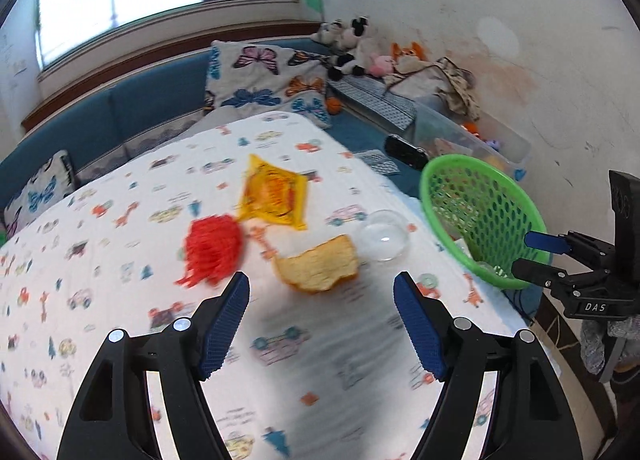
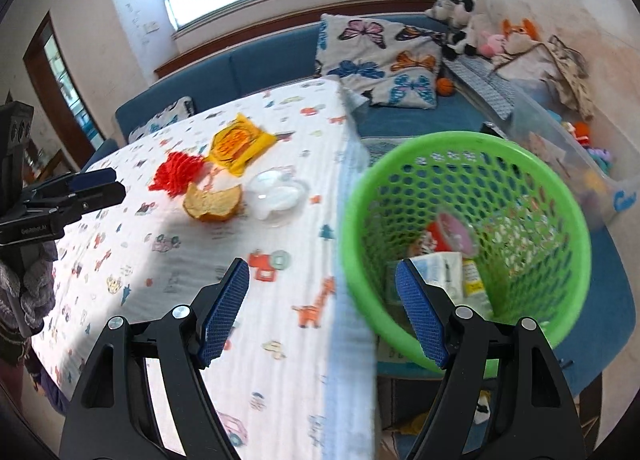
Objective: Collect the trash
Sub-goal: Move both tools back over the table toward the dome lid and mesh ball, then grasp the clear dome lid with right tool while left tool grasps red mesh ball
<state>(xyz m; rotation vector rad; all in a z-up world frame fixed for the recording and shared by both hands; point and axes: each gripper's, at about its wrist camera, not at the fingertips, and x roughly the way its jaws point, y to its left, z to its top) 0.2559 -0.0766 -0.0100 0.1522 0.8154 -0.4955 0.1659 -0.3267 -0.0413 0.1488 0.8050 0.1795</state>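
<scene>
On the patterned tablecloth (image 1: 120, 260) lie a yellow snack packet (image 1: 276, 192), a red fringed tuft (image 1: 214, 246), an orange peel piece (image 1: 320, 266) and a clear plastic dome (image 1: 384, 234). My left gripper (image 1: 322, 324) is open and empty, just short of the peel. A green mesh basket (image 2: 472, 244) stands off the table's right edge with several wrappers inside. My right gripper (image 2: 322, 316) is open and empty, its right finger over the basket's near rim. The same packet (image 2: 240, 144), tuft (image 2: 176, 176), peel (image 2: 214, 202) and dome (image 2: 278, 196) show in the right wrist view.
A blue sofa (image 1: 120, 112) with butterfly cushions (image 1: 264, 80) runs behind the table. Plush toys (image 1: 352, 44) and a clear storage bin (image 2: 568, 148) sit at the right. The right gripper appears in the left wrist view (image 1: 536, 256), the left gripper in the right wrist view (image 2: 100, 184).
</scene>
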